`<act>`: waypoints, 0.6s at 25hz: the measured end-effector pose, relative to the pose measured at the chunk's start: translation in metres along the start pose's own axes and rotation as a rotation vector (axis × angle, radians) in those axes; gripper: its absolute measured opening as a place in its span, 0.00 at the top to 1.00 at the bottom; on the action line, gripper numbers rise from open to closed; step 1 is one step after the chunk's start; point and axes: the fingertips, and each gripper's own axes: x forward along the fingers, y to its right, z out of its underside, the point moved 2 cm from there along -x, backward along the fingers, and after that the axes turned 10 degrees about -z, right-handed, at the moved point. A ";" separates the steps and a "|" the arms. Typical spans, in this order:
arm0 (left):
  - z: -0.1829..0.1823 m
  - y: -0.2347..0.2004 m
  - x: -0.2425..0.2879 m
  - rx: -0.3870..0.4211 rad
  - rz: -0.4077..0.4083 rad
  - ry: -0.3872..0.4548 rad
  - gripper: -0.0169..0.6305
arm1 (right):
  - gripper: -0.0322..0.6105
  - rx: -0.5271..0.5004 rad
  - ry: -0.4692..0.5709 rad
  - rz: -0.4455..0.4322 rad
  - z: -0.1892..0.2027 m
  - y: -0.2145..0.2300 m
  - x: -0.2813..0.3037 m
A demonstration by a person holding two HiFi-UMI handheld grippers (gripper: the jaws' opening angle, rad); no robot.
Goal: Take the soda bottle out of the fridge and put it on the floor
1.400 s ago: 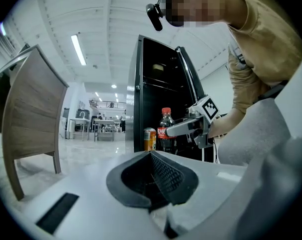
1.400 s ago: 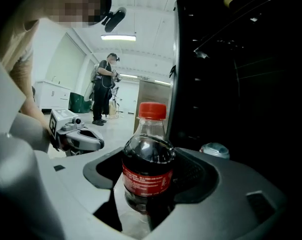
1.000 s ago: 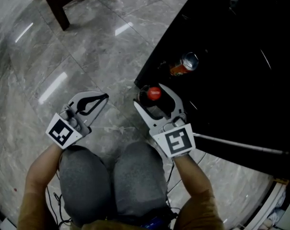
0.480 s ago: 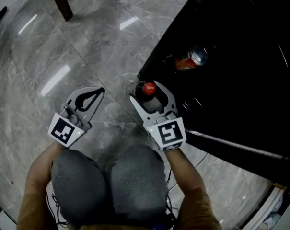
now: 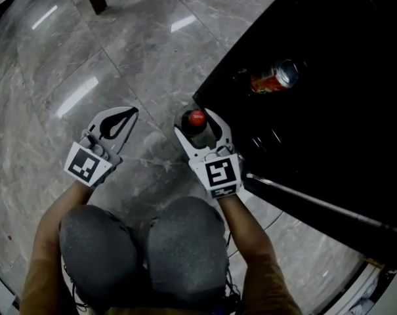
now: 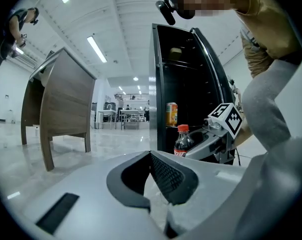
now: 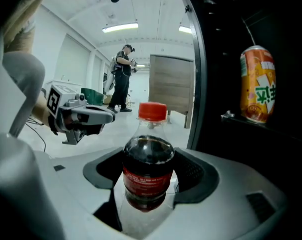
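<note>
Soda bottle (image 5: 197, 117): base hidden under the right claw (image 5: 197, 121), so can't tell if it touches the floor (image 5: 119, 58); fridge (image 5: 329, 77) interior reads near-black in the head view. Count: one bottle, one orange can (image 5: 275, 79) on a fridge shelf far right, two claws; right clamped on the bottle's body, left claw (image 5: 123, 117) pinched together on nothing, over the floor to the left. Bottle is upright, clear plastic, dark cola, red cap and label, just outside the fridge's near-left corner.
</note>
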 end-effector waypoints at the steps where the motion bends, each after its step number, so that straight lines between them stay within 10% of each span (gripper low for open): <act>1: 0.004 0.002 0.001 0.002 0.004 -0.008 0.97 | 0.48 0.002 -0.010 -0.001 0.005 0.000 0.002; 15: 0.042 0.005 0.002 0.004 0.025 -0.090 0.97 | 0.48 -0.015 -0.130 -0.036 0.065 -0.009 0.029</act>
